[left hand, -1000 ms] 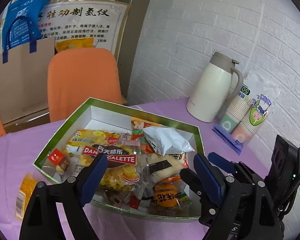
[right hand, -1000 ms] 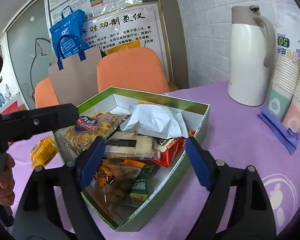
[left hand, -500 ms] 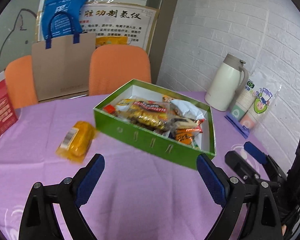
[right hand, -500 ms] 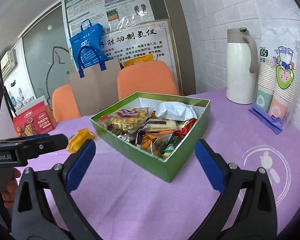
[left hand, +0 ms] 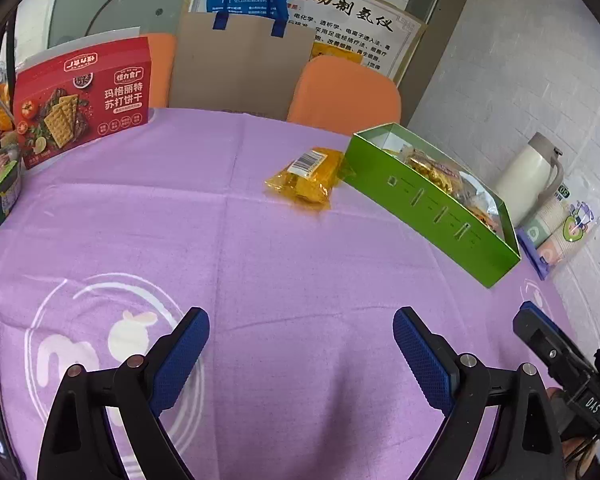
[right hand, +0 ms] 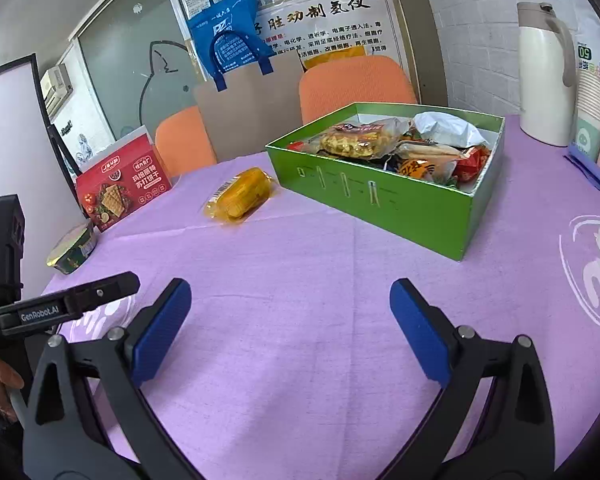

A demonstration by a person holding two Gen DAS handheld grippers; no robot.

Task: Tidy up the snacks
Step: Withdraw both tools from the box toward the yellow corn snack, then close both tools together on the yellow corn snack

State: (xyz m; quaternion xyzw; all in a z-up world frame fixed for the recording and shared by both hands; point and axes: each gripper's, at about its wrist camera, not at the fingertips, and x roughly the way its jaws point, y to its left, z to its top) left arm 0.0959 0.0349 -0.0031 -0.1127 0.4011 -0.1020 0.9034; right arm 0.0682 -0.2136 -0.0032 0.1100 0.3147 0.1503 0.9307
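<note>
Both claws — left gripper (left hand: 300, 346) and right gripper (right hand: 290, 310) — hang agape, empty, above the purple tablecloth (right hand: 300, 264); yellow snack packet (right hand: 242, 194) lies just beside the crammed green box (right hand: 400, 196) — slippery film could squirt free.

"GenRobot.AI" stands on the left gripper's black arm (right hand: 76, 307); "PZ" on the far blue bag (right hand: 230, 46); "50" on the cup sleeve (right hand: 585, 53) at right.
</note>
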